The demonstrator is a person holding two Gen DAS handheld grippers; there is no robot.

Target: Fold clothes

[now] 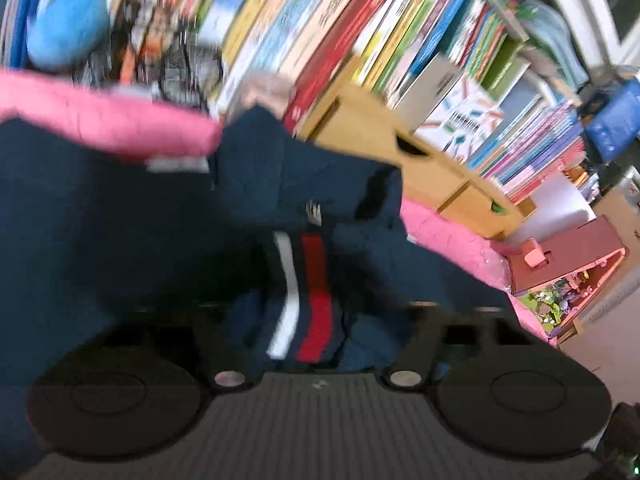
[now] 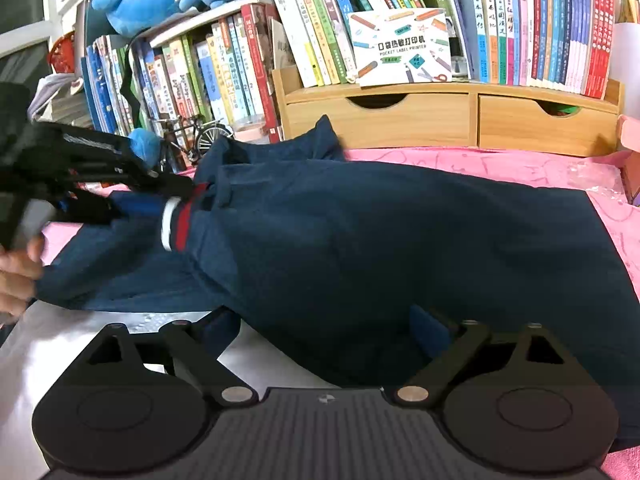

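A: Start at the left of the right wrist view. What's there?

B: A hand [image 2: 16, 268] at the edge, wrapped round the handle of the left gripper [image 2: 182, 196]. Its fingers are pinched on the striped edge of the navy garment [image 2: 360, 240], lifting that part off the pink cover [image 2: 520, 168].

A: What does the cloth look like?

B: Dark navy, slightly ribbed, with a white stripe [image 2: 167, 224] and a red stripe [image 2: 183, 224] running side by side (the only bright marks on it). It lies spread across the pink cover, bunched and raised on the left, flatter toward the right, with a point of fabric sticking up near the wooden drawer unit [image 2: 440, 120].

A: And the right gripper [image 2: 320, 344]?

B: Its arms are spread wide, but the garment drapes over its tips, so I cannot tell whether it is holding anything.

A: The left wrist view?

B: Blurred. The stripes sit bunched between the left gripper's arms [image 1: 308, 320], and books [image 1: 360, 20] fill the shelves behind.
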